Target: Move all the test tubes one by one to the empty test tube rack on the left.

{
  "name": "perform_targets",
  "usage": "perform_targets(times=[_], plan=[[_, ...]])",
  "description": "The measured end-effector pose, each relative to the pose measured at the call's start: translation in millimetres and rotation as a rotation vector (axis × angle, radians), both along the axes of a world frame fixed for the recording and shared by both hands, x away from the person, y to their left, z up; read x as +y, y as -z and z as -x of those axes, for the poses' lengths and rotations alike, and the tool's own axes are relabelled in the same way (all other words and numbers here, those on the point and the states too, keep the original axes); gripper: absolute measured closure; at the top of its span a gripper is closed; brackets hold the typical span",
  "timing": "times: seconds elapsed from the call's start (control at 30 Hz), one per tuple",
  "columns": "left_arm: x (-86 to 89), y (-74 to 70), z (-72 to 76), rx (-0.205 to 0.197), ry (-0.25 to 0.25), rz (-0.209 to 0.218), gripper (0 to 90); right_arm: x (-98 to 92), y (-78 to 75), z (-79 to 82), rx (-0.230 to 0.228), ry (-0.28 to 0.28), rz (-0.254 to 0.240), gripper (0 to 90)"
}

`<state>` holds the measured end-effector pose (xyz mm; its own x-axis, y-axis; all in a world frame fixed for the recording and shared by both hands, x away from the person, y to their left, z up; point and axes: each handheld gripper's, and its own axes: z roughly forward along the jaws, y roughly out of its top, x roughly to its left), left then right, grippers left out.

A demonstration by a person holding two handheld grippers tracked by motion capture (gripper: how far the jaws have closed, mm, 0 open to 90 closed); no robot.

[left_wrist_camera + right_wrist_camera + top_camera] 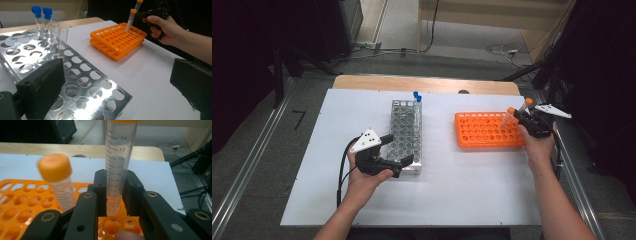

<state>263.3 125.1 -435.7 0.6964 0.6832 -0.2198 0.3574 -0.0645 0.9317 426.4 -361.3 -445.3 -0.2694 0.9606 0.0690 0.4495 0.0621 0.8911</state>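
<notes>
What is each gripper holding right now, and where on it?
The right gripper clamps a graduated tube on its lower half. The left gripper holds nothing, its jaws open.

High view: fixed above near edge of worktop (362, 200), facing forward and down, whole worktop covered, moderate distance. Left claw view: low over metal rack (82, 82), looking right across worktop toward orange rack (117, 40). Right claw view: very close over orange rack (15, 205), facing far edge. All three share orange rack.
</notes>
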Motion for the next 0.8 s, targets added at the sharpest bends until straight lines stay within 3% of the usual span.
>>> perform_targets(times=[0.13, 0.4, 0.6, 0.8], plan=[[-2.9, -0.7, 0.6, -0.002, 0.007, 0.001, 0.0, -1.1, -10.5, 14.3, -0.023, -0.027, -0.003, 72.7], [-8.3, -2.9, 1.3, -0.011, 0.019, -0.001, 0.0, 2.5, -14.3, 46.3, -0.007, -0.099, -0.026, 72.7], [-13.1, -4.1, 1.8, -0.017, 0.035, -0.006, 0.6, 17.1, -12.4, 70.2, -0.001, -0.169, -0.023, 72.7], [-15.8, -3.9, 2.1, -0.018, 0.043, -0.009, 0.6, 35.8, -9.6, 90.3, -0.028, -0.241, -0.044, 72.7]])
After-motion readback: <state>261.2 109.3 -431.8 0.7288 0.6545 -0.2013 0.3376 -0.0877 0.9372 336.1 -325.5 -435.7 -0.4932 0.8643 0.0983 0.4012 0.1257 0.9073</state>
